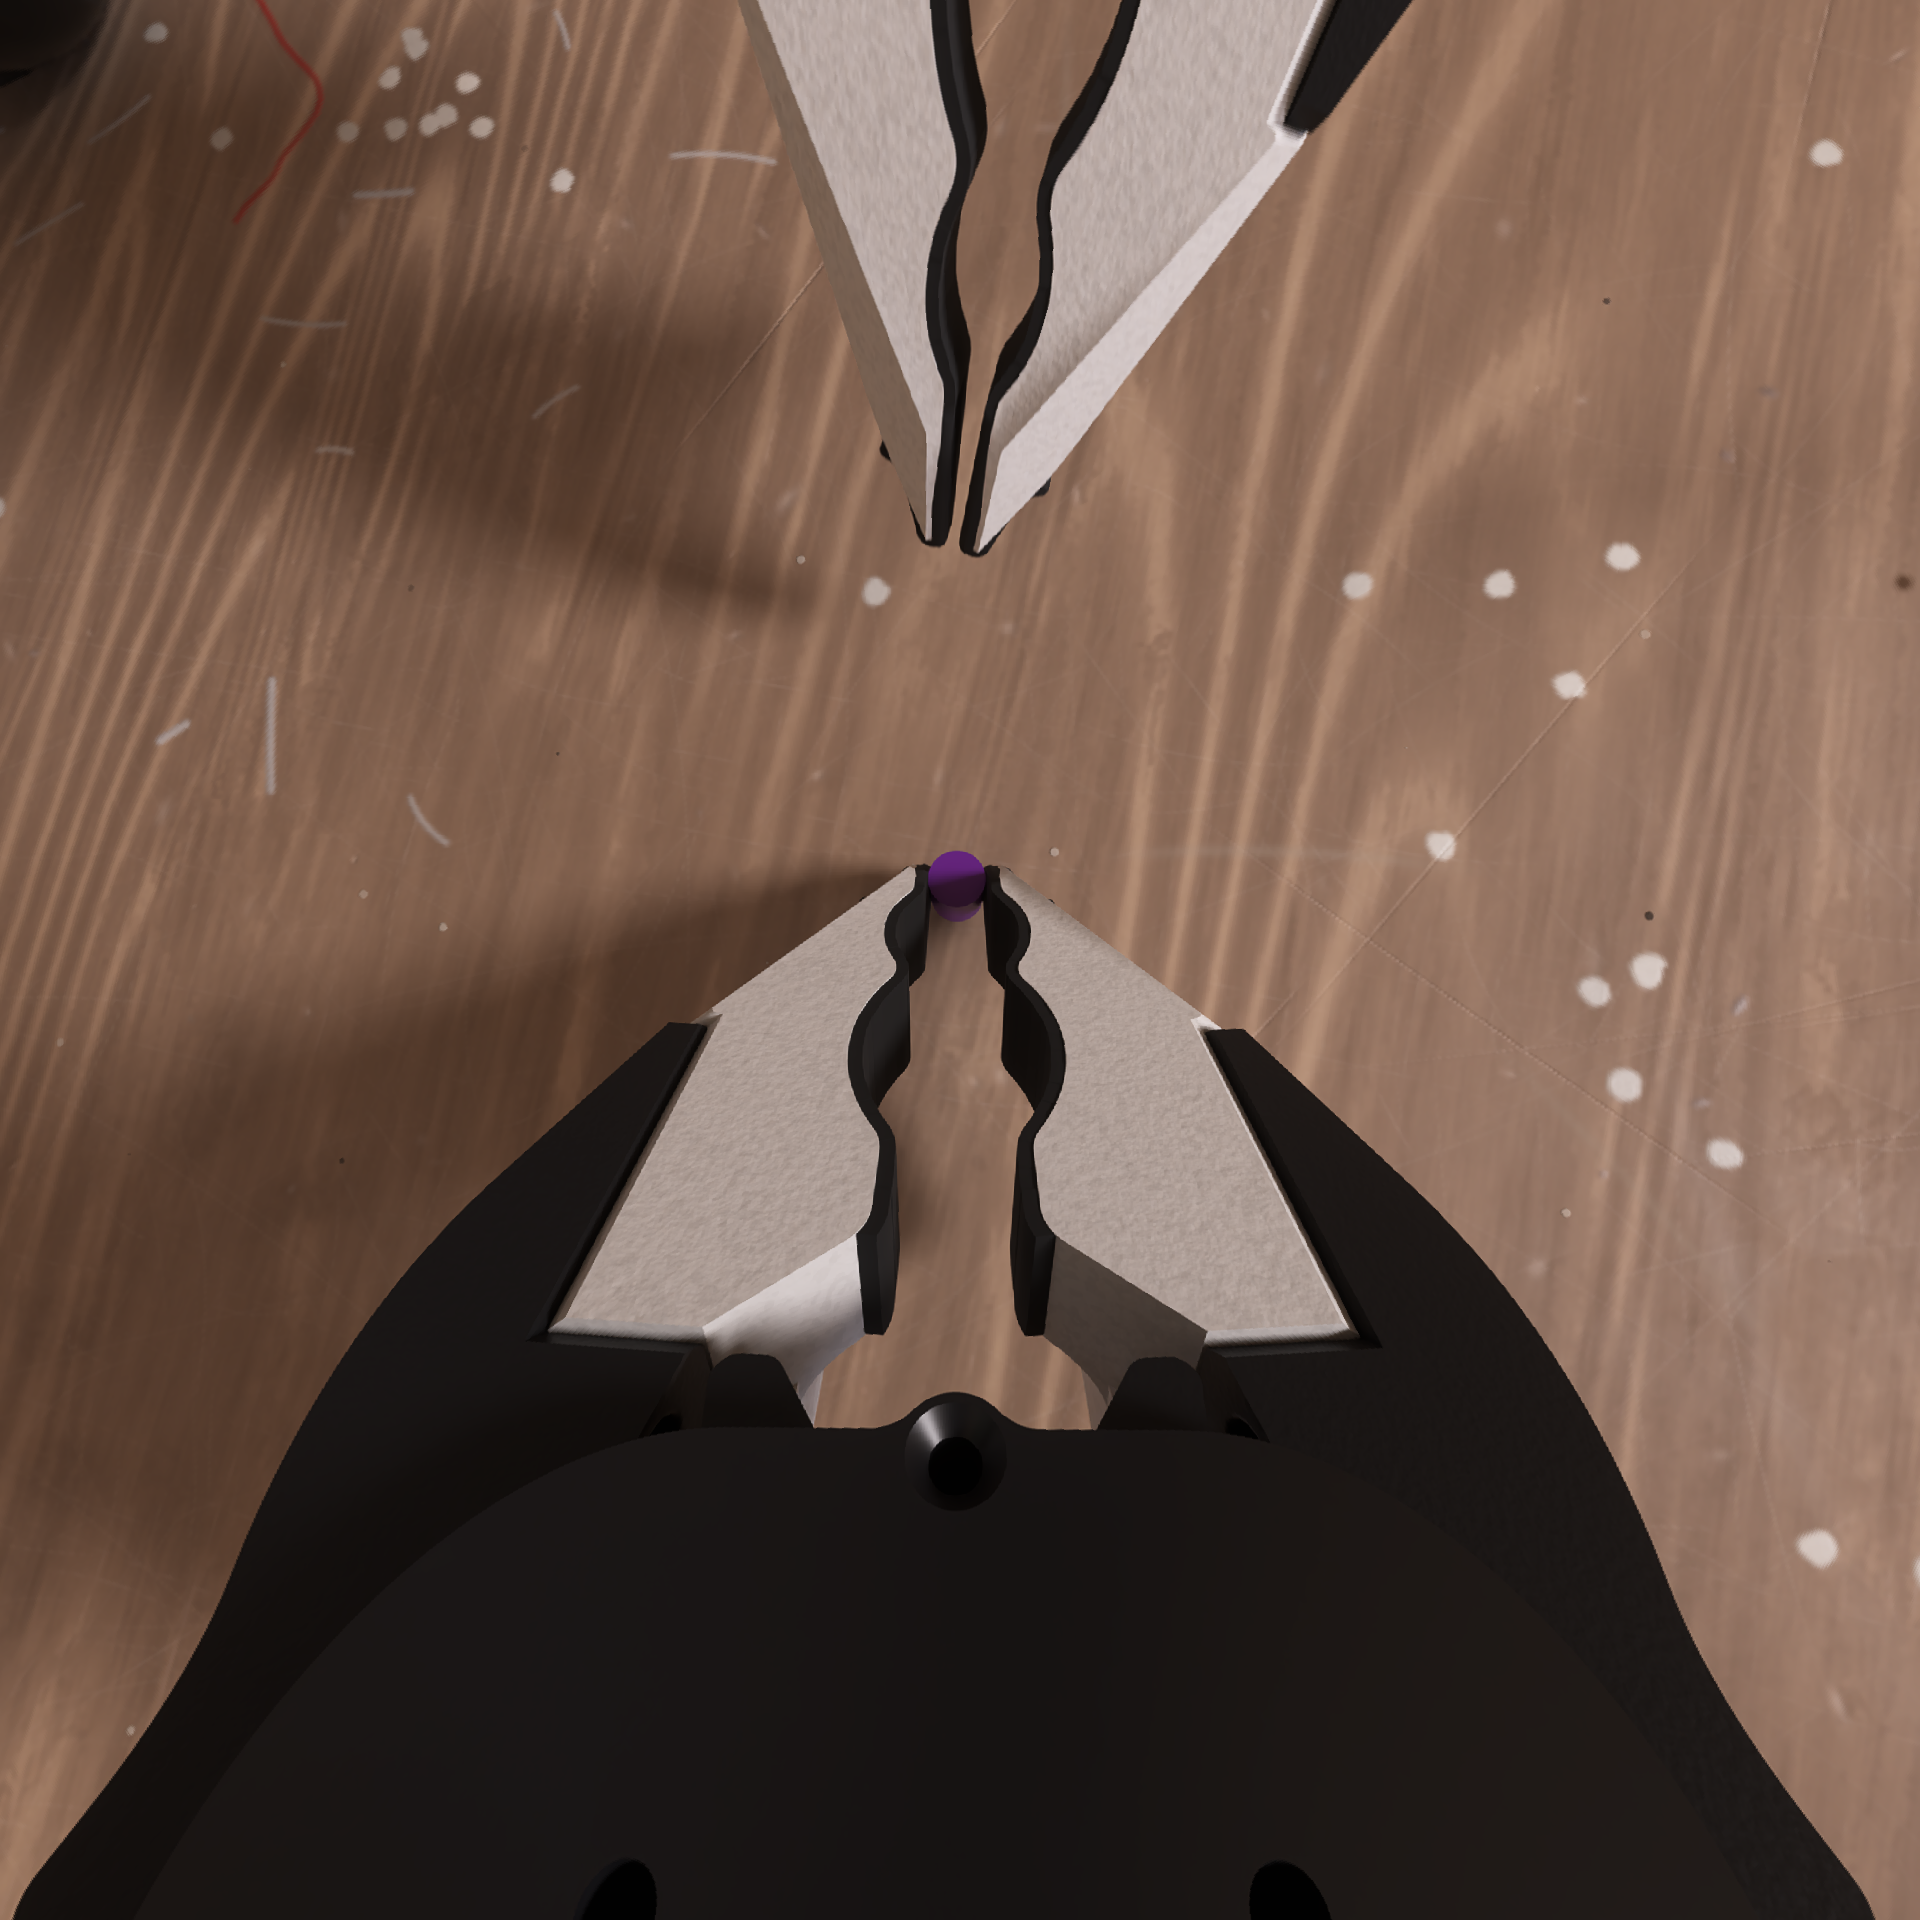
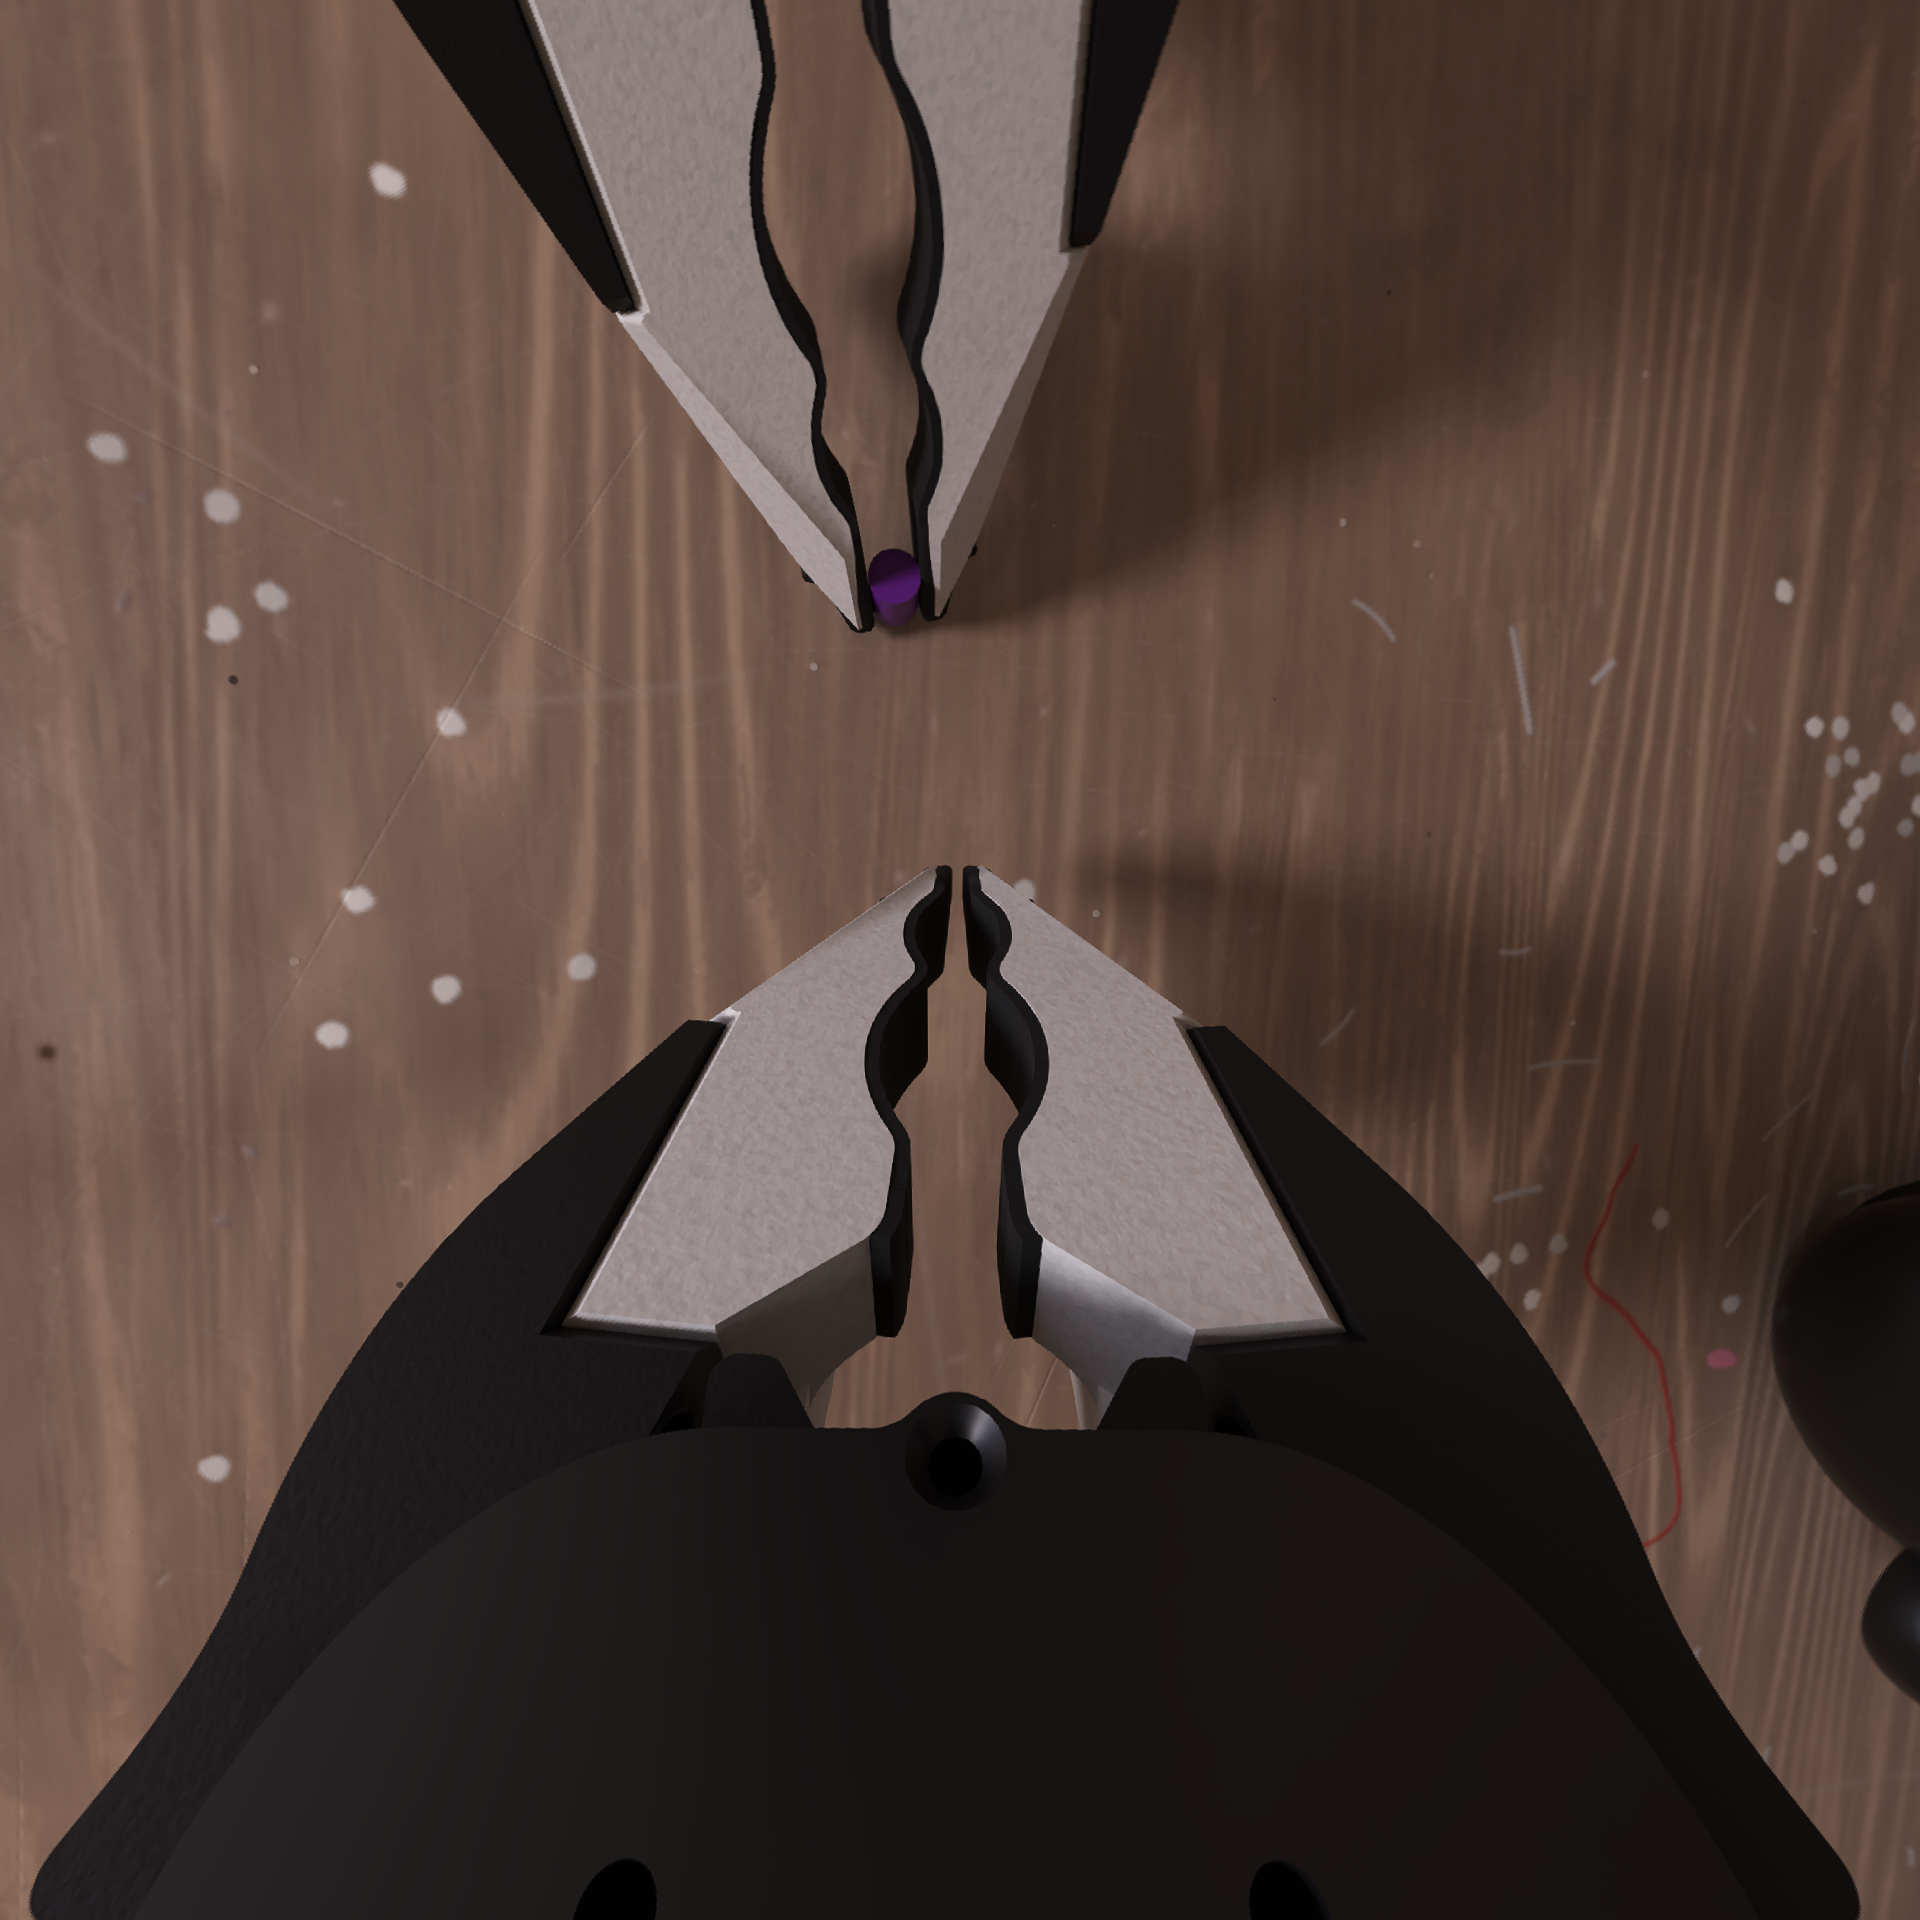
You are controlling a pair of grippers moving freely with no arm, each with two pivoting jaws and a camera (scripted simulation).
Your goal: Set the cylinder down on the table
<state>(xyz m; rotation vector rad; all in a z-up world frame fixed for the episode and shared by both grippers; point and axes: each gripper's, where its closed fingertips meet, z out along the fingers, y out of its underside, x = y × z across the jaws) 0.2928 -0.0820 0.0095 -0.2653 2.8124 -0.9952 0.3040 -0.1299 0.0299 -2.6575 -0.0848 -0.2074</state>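
Observation:
A small purple cylinder [image 1: 956,885] sits pinched between the tips of my left gripper [image 1: 956,878], upright, over the brown wooden table [image 1: 416,623]. In the right wrist view the same cylinder [image 2: 894,592] shows between the left gripper's tips [image 2: 896,608], low and close to the tabletop. My right gripper [image 2: 957,878] is shut and empty, its tips nearly touching. It faces the left gripper from the far side and shows in the left wrist view [image 1: 954,535], apart from the cylinder.
The table [image 2: 312,790] bears white paint specks and scratches. A thin red wire [image 2: 1631,1351] and a dark rounded object [image 2: 1860,1351] lie at the right edge of the right wrist view. The red wire also shows at the top left of the left wrist view [image 1: 296,114].

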